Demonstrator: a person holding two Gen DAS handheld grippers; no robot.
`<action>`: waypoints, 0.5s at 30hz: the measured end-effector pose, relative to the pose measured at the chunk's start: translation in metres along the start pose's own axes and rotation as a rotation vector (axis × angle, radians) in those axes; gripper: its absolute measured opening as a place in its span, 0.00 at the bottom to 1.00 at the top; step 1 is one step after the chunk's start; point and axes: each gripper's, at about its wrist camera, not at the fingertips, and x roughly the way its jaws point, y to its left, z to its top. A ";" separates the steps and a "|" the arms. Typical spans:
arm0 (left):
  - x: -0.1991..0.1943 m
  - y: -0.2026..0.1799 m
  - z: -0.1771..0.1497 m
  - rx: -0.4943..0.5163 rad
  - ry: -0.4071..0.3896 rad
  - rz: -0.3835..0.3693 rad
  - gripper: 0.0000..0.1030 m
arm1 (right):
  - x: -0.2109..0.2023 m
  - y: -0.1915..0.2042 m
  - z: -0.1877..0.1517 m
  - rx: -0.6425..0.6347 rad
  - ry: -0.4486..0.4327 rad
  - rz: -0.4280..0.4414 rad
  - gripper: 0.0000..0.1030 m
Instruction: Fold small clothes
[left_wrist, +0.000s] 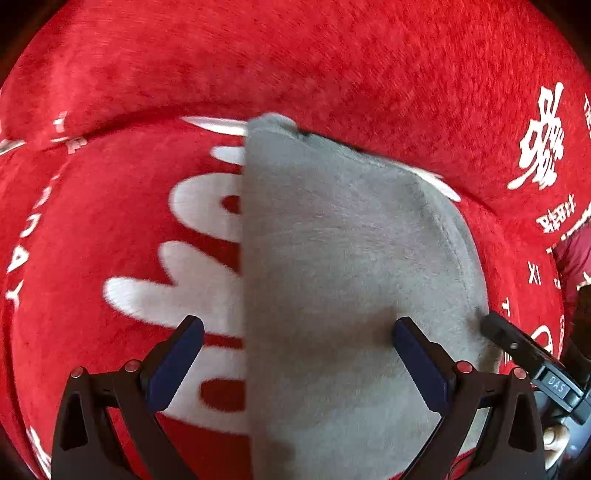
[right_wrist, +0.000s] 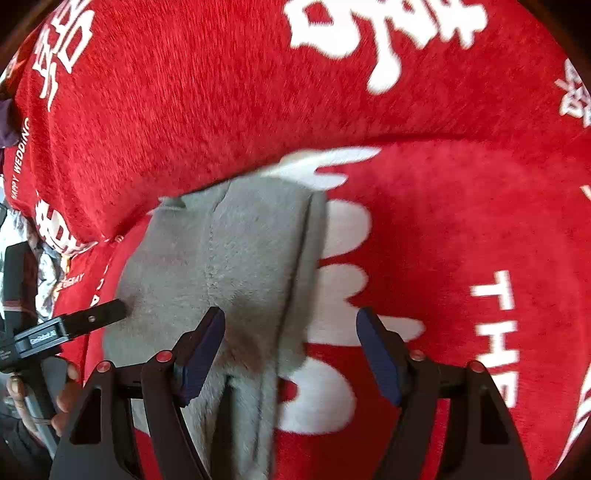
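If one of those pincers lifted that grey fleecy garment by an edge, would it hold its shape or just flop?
The grey garment would probably flop: it already drapes over the curve of the red cushion, and its folded layers sag at the edge. It looks light, being thin, soft fleece. The fuzzy nap likely grips the pads rather than slipping.

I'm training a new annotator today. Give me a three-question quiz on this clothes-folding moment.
1. True or false: the left tongs are open.
2. What colour is the garment?
3. The garment lies on: A) a red printed cover, B) a wooden table, C) a tiled floor.

Key: 1 true; 2 grey; 3 A. The right tongs are open too, straddling the garment's edge.
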 end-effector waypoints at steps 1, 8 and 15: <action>0.005 -0.001 0.001 0.003 0.013 -0.024 1.00 | 0.006 0.001 0.000 0.010 0.013 0.017 0.75; 0.015 0.000 -0.001 -0.013 0.003 -0.126 0.67 | 0.025 0.017 -0.003 -0.011 0.010 0.077 0.51; -0.009 -0.007 -0.003 0.059 -0.031 -0.128 0.36 | -0.001 0.044 -0.003 -0.057 -0.049 0.078 0.32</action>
